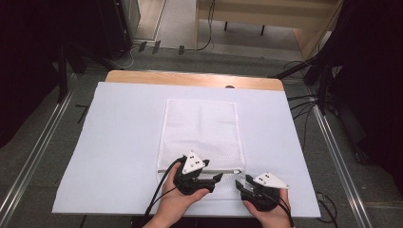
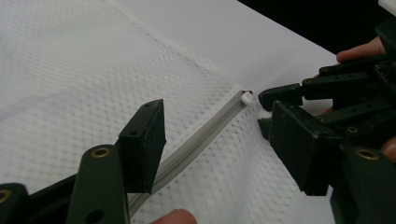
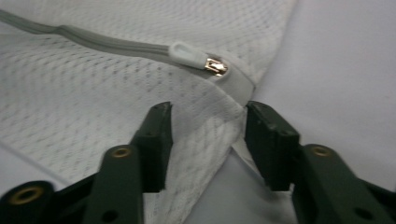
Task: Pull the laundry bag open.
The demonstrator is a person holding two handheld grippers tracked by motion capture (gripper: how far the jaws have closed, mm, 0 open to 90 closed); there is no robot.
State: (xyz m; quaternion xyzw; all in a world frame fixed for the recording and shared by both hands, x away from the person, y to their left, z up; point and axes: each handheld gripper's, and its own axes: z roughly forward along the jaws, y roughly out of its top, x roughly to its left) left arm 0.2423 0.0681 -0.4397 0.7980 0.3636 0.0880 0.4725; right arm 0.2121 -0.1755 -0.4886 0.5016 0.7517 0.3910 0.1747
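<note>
A white mesh bag (image 1: 202,128) lies flat in the middle of the table, its grey zipper (image 1: 199,170) running across the near end. The zipper's white pull (image 3: 187,53) and metal slider (image 3: 215,65) sit at the bag's right corner. My left gripper (image 1: 216,179) hovers open over the zipper tape (image 2: 196,140), the tape passing between its jaws (image 2: 219,140). Facing it from the right, my right gripper (image 1: 241,184) is open, and the bag's corner (image 3: 210,126) lies between its fingers (image 3: 156,135). In the left gripper view the right gripper (image 2: 280,100) shows just beyond the pull (image 2: 246,98).
A white cover (image 1: 119,142) is spread over the wooden table (image 1: 190,78). Black stands and cables (image 1: 309,104) flank the table on the floor. Both hands enter at the near edge.
</note>
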